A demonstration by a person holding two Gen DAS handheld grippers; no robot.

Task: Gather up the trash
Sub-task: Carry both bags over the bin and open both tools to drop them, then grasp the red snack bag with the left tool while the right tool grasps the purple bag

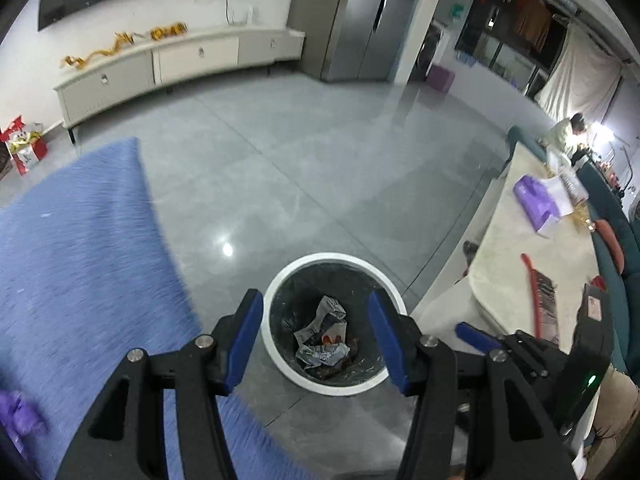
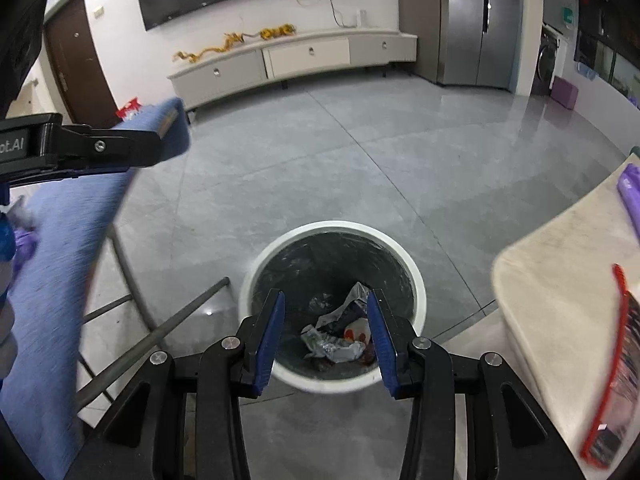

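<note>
Both grippers, left point(image 1: 316, 338) and right point(image 2: 326, 338), hang empty with fingers apart above the bin point(image 2: 416, 276); remaining trash, a red-edged packet point(image 2: 616, 364), lies on the table point(image 2: 552, 280) right of the bin, nearer the right gripper.

Right claw point(image 2: 326, 332) agape above bin point(image 2: 416, 280)

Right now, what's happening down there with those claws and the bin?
Left gripper open, empty. Right gripper open, empty. Trash bin below, crumpled wrappers inside. Nothing blocking.
</note>
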